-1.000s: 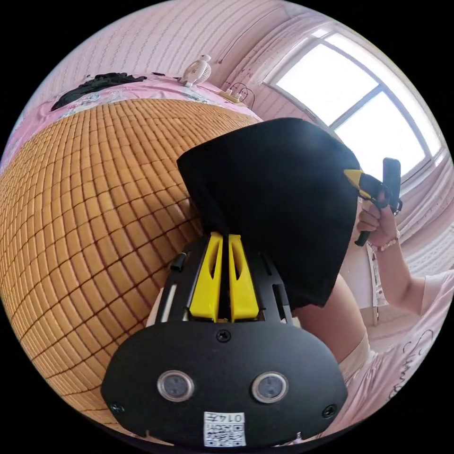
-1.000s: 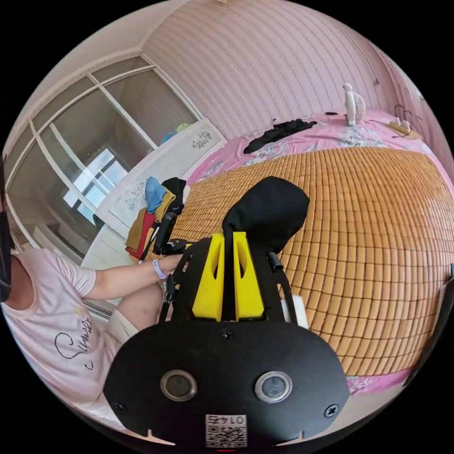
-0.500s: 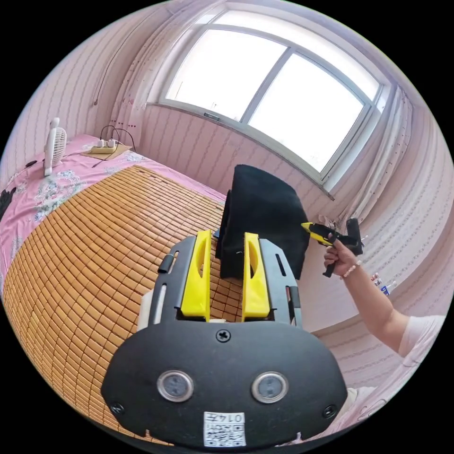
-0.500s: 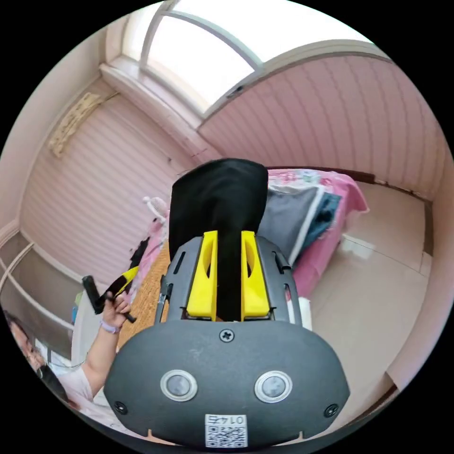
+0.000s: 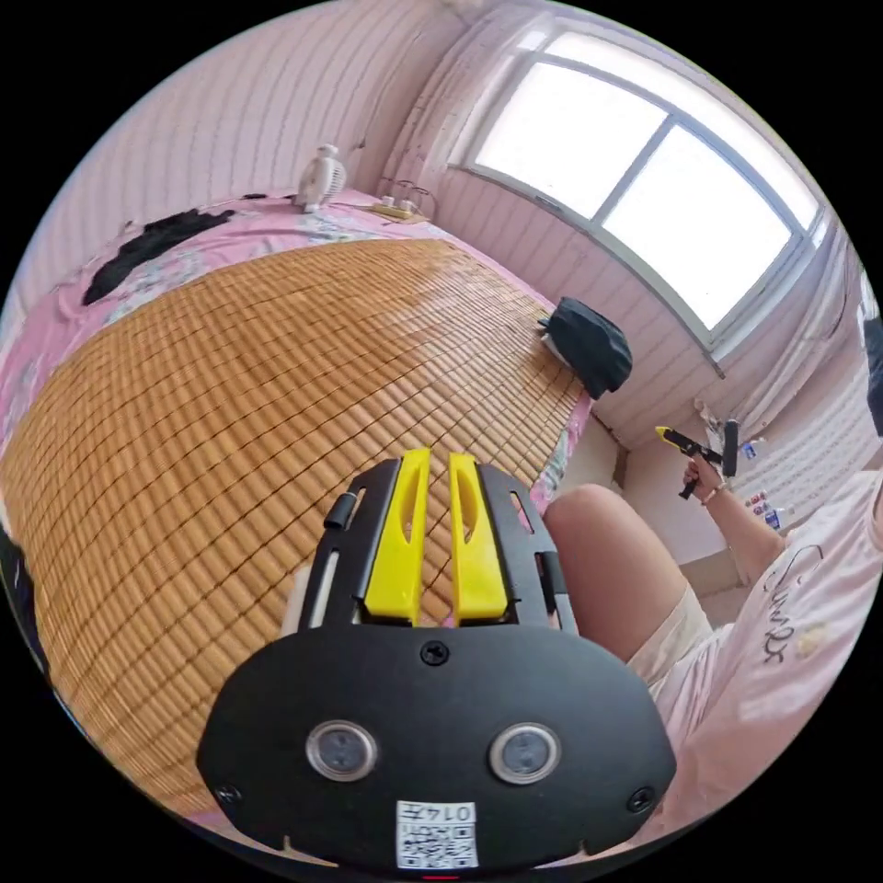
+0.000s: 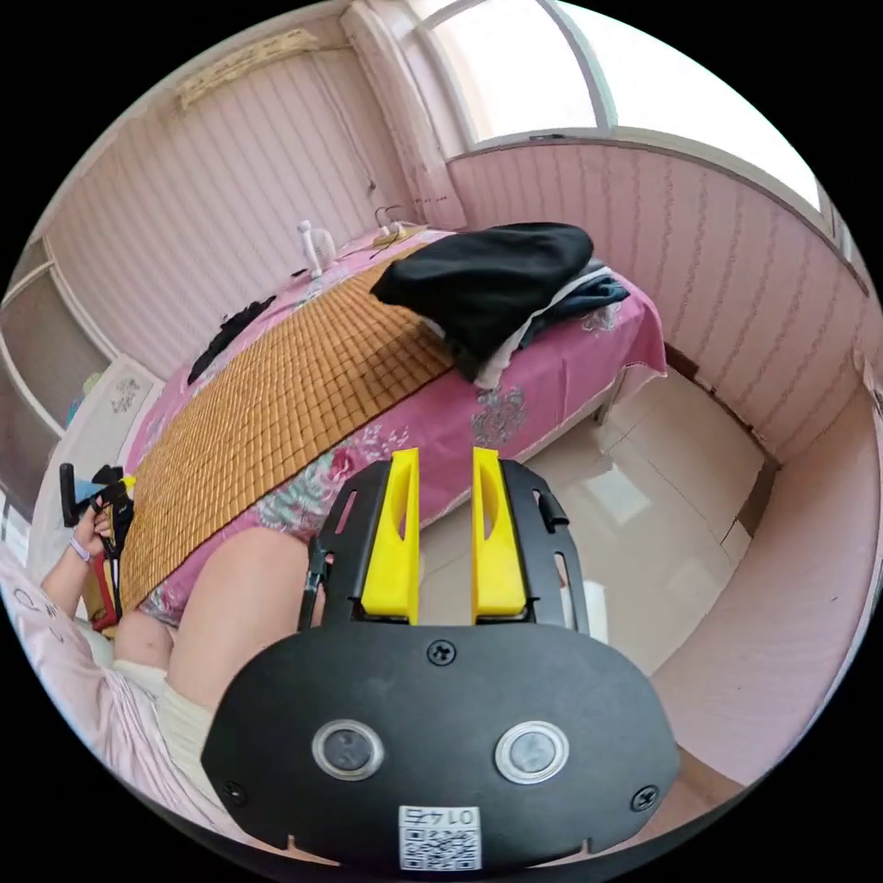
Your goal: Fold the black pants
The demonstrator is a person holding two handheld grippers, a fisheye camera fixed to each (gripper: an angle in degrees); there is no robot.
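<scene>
Black pants (image 6: 487, 276) lie stacked well beyond the empty, parted right gripper (image 6: 441, 460); the left gripper (image 5: 432, 464), nearly closed and empty, should withdraw without brushing them.

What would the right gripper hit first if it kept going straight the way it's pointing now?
Probably the pink bedspread at the bed's edge, below the folded black pants. The right gripper is open and empty; depth is uncertain.

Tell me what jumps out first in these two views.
The woven mat covers most of the bed, golden against the pink sheet. The folded black pants sit on a pile of clothes at the bed's end, below the window. Both the left gripper and the right gripper are empty, the right one's jaws open.
</scene>
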